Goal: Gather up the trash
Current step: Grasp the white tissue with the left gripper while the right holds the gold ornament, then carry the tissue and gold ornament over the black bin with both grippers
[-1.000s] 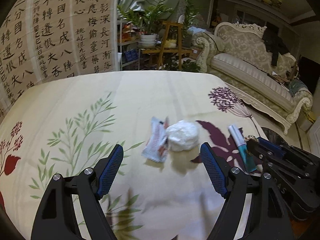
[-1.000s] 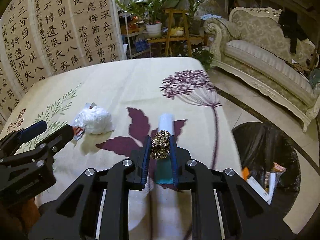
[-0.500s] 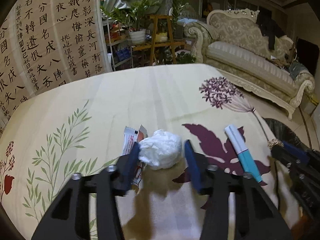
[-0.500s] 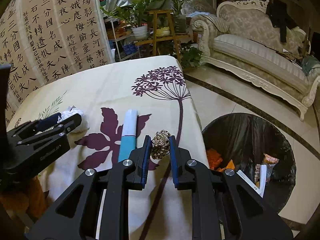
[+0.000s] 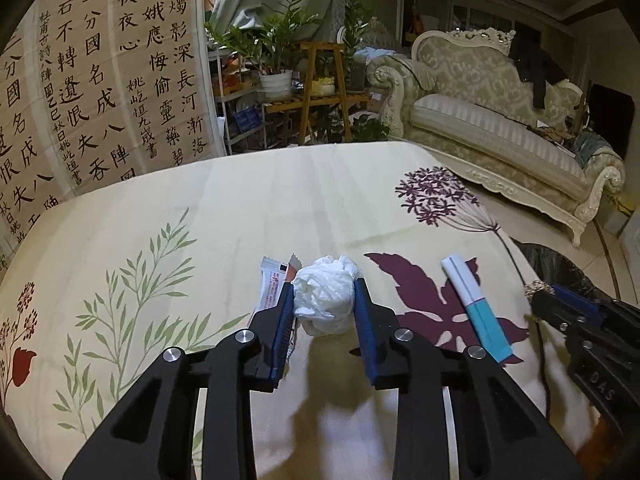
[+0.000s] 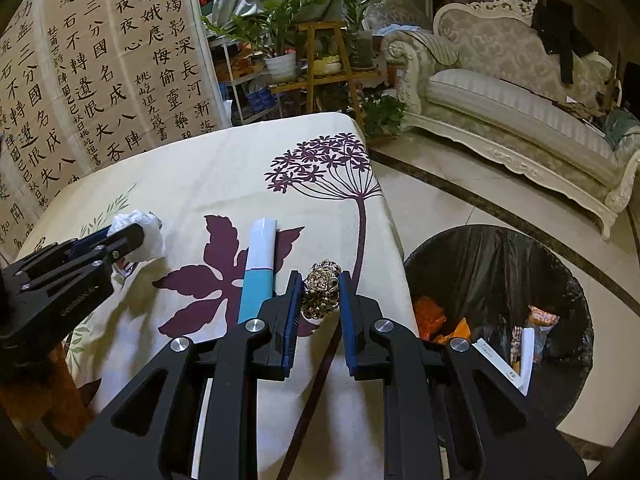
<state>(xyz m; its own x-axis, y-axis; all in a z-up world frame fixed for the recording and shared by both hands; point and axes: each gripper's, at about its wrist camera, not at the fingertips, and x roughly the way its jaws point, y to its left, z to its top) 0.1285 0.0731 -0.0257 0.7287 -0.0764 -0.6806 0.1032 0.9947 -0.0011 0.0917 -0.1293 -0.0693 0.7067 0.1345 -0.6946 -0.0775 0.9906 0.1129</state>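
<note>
Left wrist view: the left gripper [image 5: 323,300] is closing its jaws around the ball of white tissue [image 5: 325,299], the blue pads already touching both sides of the wad as it sits on the flowered tablecloth [image 5: 240,208]. Just beside the tissue, on its left, lies a white and red wrapper [image 5: 273,287], partly under the left finger. Off to the right, a white and teal tube [image 5: 476,309] lies flat across the purple leaf print. At the far right edge the right gripper [image 5: 540,295] pokes in, a gold crumpled bit at its tip.

Right wrist view: the right gripper [image 6: 320,294] is clamped tight on a gold foil ball [image 6: 321,293], pinched between both blue pads at the table's right edge. The tube [image 6: 258,268] lies just left of it, touching the left finger. Over on the left, the other gripper [image 6: 132,232] has the tissue [image 6: 146,236] at its tips. Down on the tiled floor to the right stands a bin with a black bag [image 6: 496,264], open, with orange wrappers and paper scraps inside. A cream sofa [image 6: 520,92] sits beyond.
</note>
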